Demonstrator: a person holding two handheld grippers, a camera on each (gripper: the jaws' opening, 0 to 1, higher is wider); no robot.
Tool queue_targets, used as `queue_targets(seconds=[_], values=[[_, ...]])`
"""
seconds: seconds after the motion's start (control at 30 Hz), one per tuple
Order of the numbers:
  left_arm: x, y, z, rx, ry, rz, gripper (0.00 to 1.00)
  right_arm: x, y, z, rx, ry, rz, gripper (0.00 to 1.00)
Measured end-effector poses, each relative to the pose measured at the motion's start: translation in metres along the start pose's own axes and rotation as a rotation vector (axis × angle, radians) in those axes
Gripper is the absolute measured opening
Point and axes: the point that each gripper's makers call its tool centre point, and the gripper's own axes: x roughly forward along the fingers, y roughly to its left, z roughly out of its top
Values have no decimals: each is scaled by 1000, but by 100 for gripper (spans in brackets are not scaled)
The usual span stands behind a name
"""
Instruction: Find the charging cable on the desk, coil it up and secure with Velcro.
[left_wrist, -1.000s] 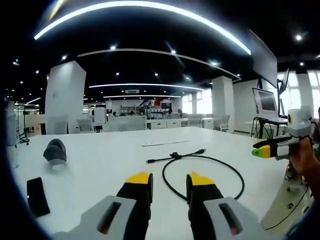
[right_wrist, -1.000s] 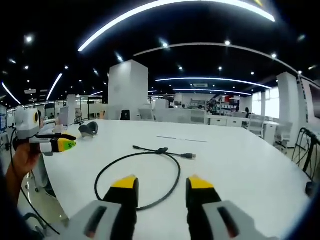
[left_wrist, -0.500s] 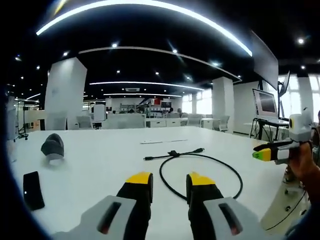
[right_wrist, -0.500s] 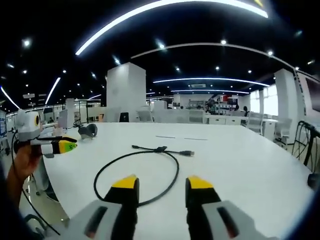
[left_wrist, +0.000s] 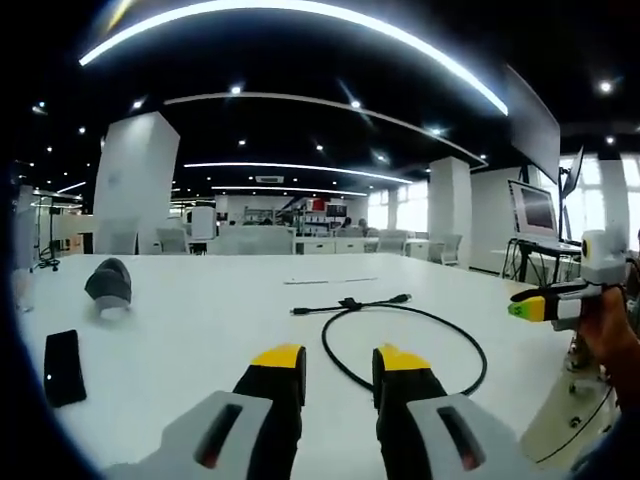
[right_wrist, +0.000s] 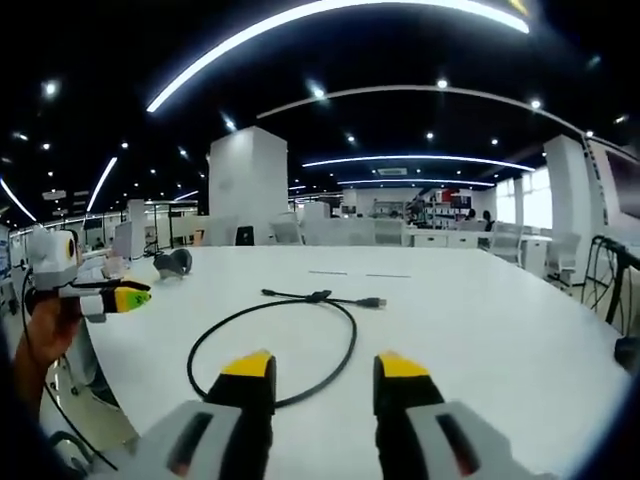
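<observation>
A black charging cable (left_wrist: 400, 335) lies untouched in one loose loop on the white worktop (left_wrist: 190, 330), just ahead of both empty grippers, left (left_wrist: 340, 362) and right (right_wrist: 316, 368), fingers apart, so coiling and Velcro fastening remain undone.

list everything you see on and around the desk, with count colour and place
thin black charging cable: 1, black, lying in one loose loop mid-desk, ends crossing at the far side
large white desk: 1, white, under everything
flat black phone-like slab: 1, black, desk's left side in the left gripper view
dark grey rounded object: 1, grey, far left of desk
thin pale strip: 1, white, beyond the cable
left claw: 1, yellow-tipped black, open above the desk
right claw: 1, yellow-tipped black, open above the desk
</observation>
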Motion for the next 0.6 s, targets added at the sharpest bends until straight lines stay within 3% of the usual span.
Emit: queue_targets(seconds=[0.6], values=[[-3,0,-3,-6,-2,-1,27,2,-6,-3,20,15,5,40]])
